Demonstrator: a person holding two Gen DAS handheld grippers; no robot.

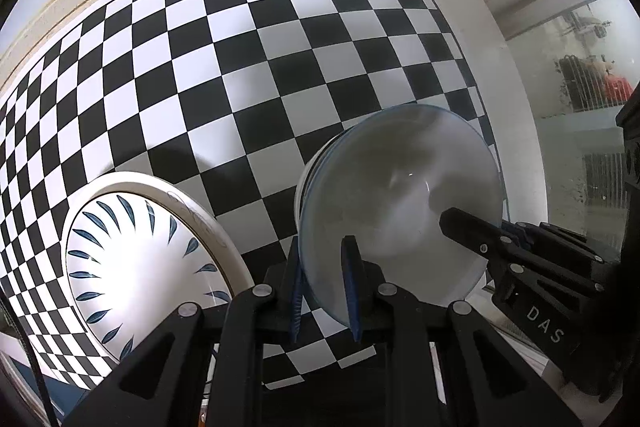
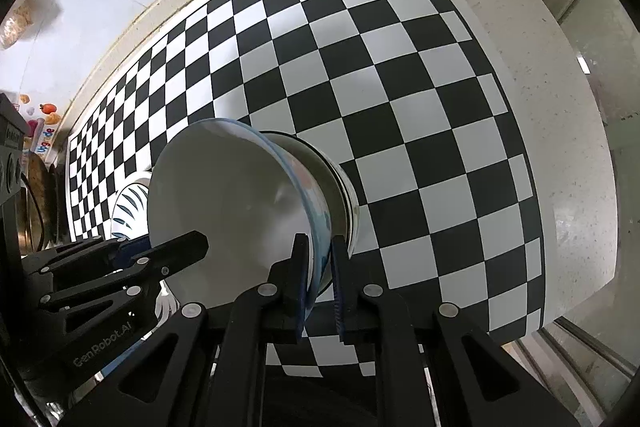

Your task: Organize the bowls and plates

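Gripping opposite edges of one pale bowl [image 1: 400, 203], the left claw [image 1: 326, 291] and the right claw [image 2: 320, 279] are each pinched narrow on its rim, holding it tilted above the checkered bench [image 1: 280, 67]. A leaf-patterned plate [image 1: 136, 259] lies just beside it on the left. The step in hand looks like carrying the bowl to its place; next, it likely needs levelling, setting down gently and both claws releasing together.
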